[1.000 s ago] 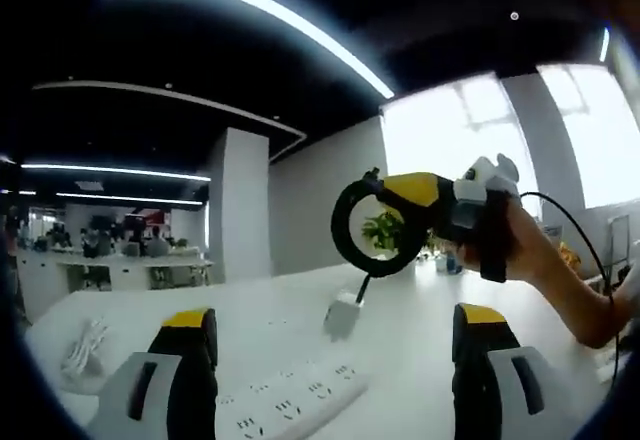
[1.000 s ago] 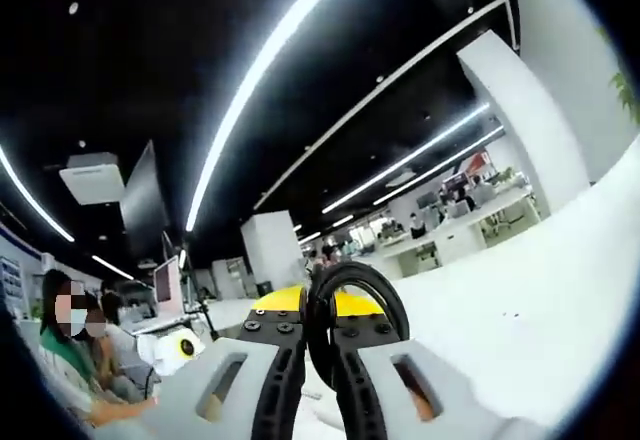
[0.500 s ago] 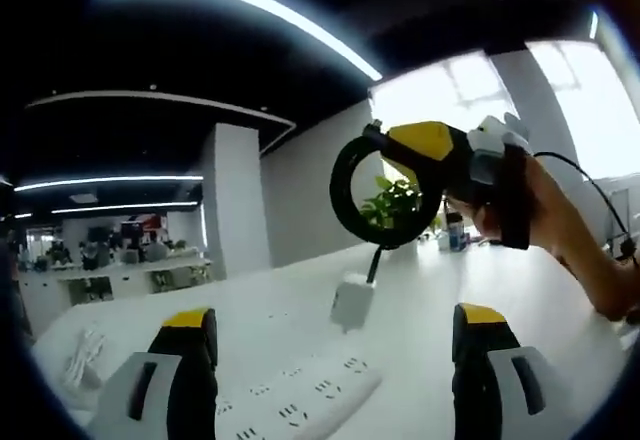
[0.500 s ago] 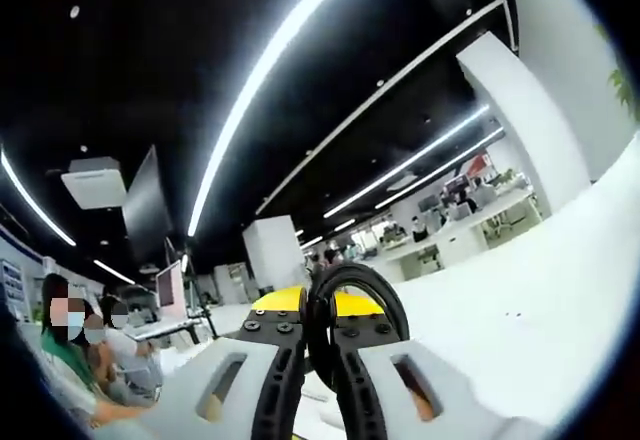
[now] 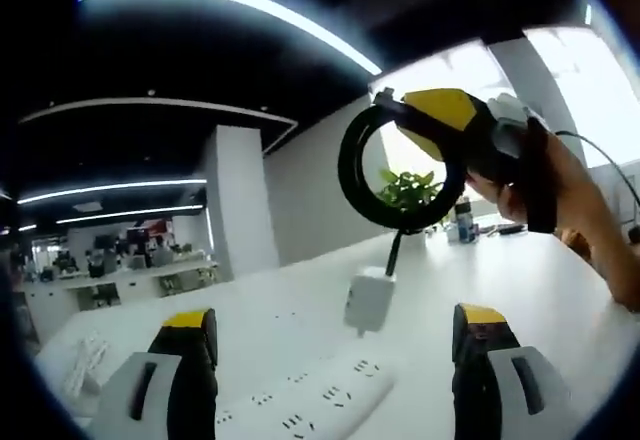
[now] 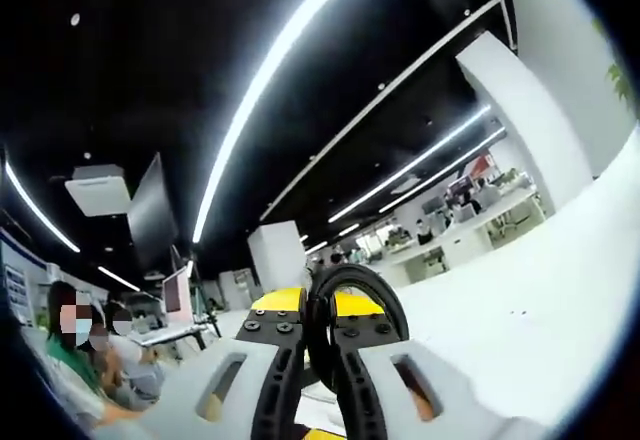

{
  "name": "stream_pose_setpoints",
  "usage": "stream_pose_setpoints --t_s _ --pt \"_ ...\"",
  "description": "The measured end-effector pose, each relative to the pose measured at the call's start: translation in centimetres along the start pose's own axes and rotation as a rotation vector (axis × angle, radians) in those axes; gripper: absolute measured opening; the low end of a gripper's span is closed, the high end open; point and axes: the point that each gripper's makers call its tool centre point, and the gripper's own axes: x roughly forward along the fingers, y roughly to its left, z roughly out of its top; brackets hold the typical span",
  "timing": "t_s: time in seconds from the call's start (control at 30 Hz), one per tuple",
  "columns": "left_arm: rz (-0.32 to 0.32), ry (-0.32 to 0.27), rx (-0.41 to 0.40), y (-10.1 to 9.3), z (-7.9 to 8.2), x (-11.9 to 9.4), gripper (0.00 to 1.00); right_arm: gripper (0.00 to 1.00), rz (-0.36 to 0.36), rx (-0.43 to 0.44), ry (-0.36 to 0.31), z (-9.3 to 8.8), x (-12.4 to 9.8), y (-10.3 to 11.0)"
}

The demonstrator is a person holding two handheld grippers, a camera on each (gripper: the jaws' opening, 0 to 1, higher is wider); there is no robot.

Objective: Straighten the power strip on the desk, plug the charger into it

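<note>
**A:** Where is your right claw point(image 6: 322, 355)?

**B:** In the left gripper view your right claw point(image 5: 400, 125) is held up above the desk point(image 5: 520, 300) by a hand point(image 5: 560, 200). It is clamped on a coiled loop of black cable point(image 5: 352, 175). The white charger point(image 5: 369, 300) hangs from that cable, above the desk and not touching it.

**A:** And the right gripper view?

**B:** There your jaws are pressed together on the black cable point(image 6: 345, 290), which arches up between the yellow tips.

**A:** The power strip?

**B:** The white power strip point(image 5: 310, 410) lies flat on the desk, below and a little left of the hanging charger, between your left jaws in the picture.

**A:** Your left claw point(image 5: 330, 325)?

**B:** Its jaws are spread wide with nothing between them. A bundle of white cable point(image 5: 85, 360) lies at the far left of the desk.
</note>
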Motion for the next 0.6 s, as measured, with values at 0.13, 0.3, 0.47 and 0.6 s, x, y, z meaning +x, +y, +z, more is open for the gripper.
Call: stream_pose_setpoints --t_s 0.13,0.3,0.47,0.6 --pt "-0.011 0.013 0.011 -0.5 -0.5 0.6 0.99 0.06 0.005 0.009 -0.003 0.0 -0.1 0.1" --pt "-0.016 -0.001 0.042 -1.2 -0.6 1.5 0.99 0.06 0.007 0.006 -0.002 -0.1 -0.3 0.3" --pt "-0.022 0.009 0.064 -1.7 -0.8 2.4 0.85 0.06 0.006 -0.003 -0.004 0.0 -0.4 0.5" --pt "-0.012 -0.057 0.050 -1.6 0.1 2.9 0.75 0.06 0.006 -0.005 -0.002 0.0 -0.4 0.5"
